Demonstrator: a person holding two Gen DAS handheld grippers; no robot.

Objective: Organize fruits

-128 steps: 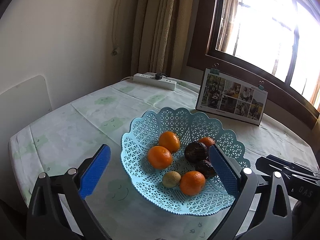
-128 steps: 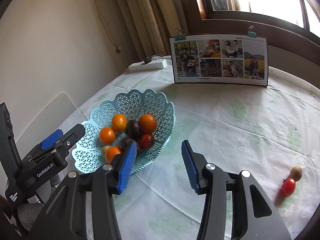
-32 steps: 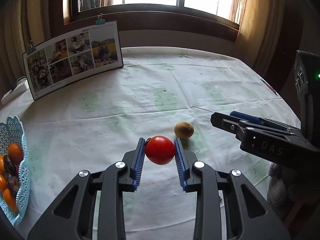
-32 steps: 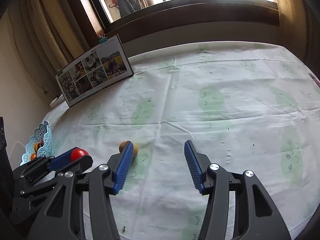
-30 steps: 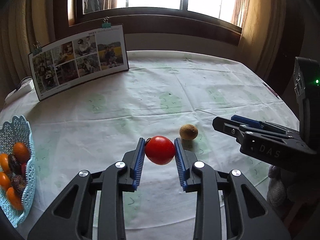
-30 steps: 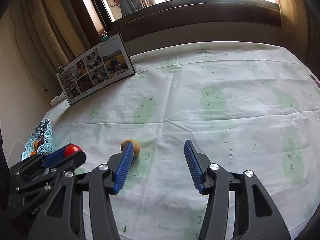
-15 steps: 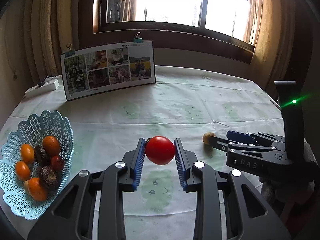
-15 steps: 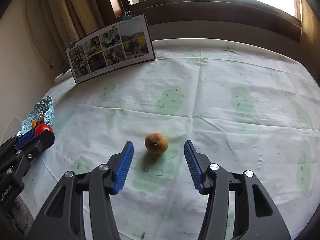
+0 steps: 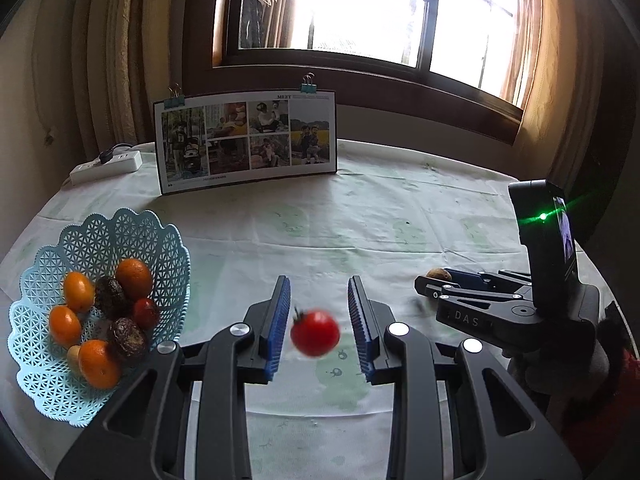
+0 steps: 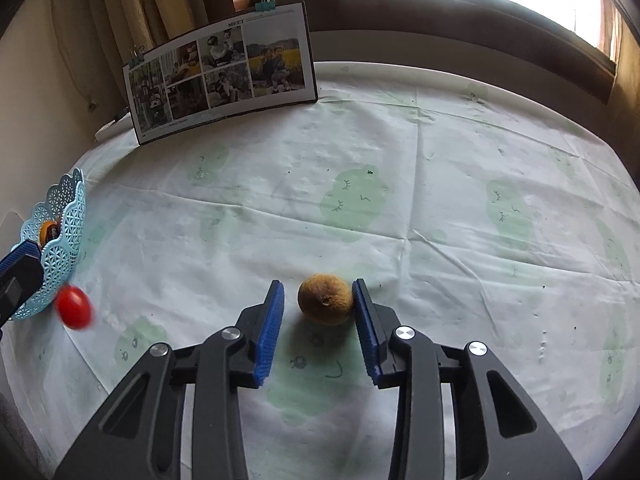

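Looking over the table [image 9: 360,216], I take the blue basket [image 9: 120,232] as my landmark; it stands at the left edge of the cloth and already holds oranges, dark fruits and one small red fruit.

My left gripper [image 9: 318,320] is to the right of the basket, with its jaws apart and nothing touching the pads. The red tomato [image 9: 315,333] is between them, blurred, and it touches neither pad. In the right wrist view the same tomato [image 10: 73,306] is just beside the outer wall of the basket [image 10: 60,236], not over its opening. I judge that it is loose, so it can land on the cloth outside the basket, bounce and roll toward the table edge. It can also split, because the skin is thin. The cause would be that the jaws are open while the gripper is beside the rim and not above it.

My right gripper [image 10: 318,308] is far to the right of the basket. Its jaws are apart around the brown kiwi [image 10: 325,305]; the right pad seems to touch the fruit, the left pad stands clear. If I close like this, the one-sided push can roll the round fruit away from me out of the jaws.
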